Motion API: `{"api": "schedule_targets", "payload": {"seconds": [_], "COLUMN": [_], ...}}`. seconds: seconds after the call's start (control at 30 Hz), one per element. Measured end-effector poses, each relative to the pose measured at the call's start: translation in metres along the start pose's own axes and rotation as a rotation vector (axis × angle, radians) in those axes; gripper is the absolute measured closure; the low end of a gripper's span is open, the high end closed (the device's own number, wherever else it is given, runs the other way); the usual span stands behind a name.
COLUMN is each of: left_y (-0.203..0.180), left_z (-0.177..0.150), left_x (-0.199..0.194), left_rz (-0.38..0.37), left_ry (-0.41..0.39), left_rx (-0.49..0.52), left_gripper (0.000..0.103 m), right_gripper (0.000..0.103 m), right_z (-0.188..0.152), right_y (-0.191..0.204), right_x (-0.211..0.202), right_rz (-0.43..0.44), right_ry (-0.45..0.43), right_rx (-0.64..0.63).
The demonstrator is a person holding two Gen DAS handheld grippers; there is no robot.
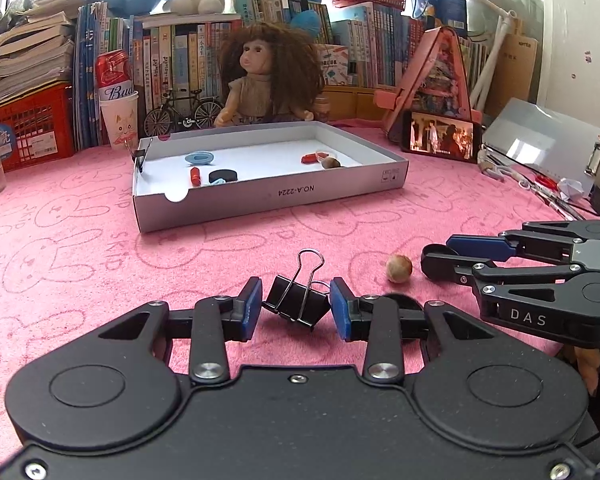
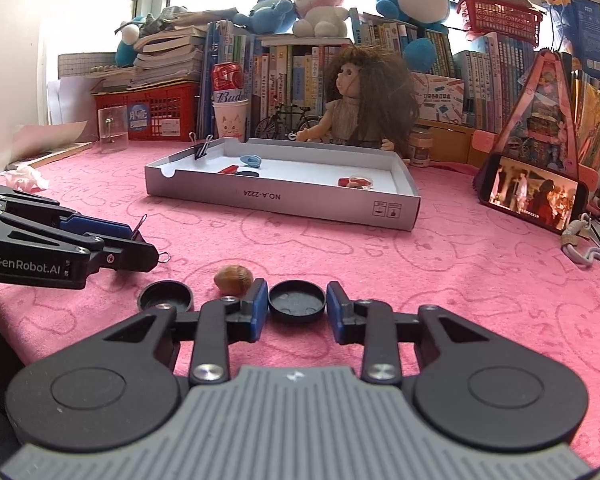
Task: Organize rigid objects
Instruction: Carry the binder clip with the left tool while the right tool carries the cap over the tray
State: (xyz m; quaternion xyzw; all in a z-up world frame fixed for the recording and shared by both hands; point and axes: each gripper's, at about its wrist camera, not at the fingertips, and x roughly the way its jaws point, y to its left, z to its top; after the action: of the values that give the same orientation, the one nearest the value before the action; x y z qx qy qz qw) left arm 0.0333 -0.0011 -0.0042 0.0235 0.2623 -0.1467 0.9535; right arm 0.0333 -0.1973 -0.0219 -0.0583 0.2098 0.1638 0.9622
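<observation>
Left wrist view: left gripper (image 1: 295,307) pinches a black binder clip (image 1: 296,305); right gripper (image 2: 297,305) clamps a black round cap (image 2: 297,301), nut (image 2: 233,278) beside it on the pink cloth (image 2: 460,272).

Right tongs (image 2: 297,309): pads against a black round lid (image 2: 297,301).
Nut (image 2: 233,278): just left.
Second lid (image 2: 165,296): on the pink counter (image 2: 460,280).

In the left wrist view the left gripper (image 1: 296,306) hides most of a black cap (image 1: 400,304); the box (image 1: 268,196) wall half-hides the small pieces inside.
</observation>
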Motion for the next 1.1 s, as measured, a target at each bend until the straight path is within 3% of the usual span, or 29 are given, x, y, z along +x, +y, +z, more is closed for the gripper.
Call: {"api": "schedule_targets", "payload": {"seconds": [0.53,1.1], "left_y": [0.008,0.022], "left_z": [0.017,0.041], "left_x": [0.012,0.03], "left_rz": [0.049,0.084], "left_ry": [0.0,-0.014], "left_rx": [-0.049,-0.099], "left_gripper": [0.068,0.068], "right_gripper": [0.066,0.066], "right_z": [0.015,0.037], "right_y": [-0.016,-0.02], "right_x": [0.016,0.032], "right_rz": [-0.094,-0.099], "right_ry": [0.041,0.02], "right_rx": [0.089,0.104]}}
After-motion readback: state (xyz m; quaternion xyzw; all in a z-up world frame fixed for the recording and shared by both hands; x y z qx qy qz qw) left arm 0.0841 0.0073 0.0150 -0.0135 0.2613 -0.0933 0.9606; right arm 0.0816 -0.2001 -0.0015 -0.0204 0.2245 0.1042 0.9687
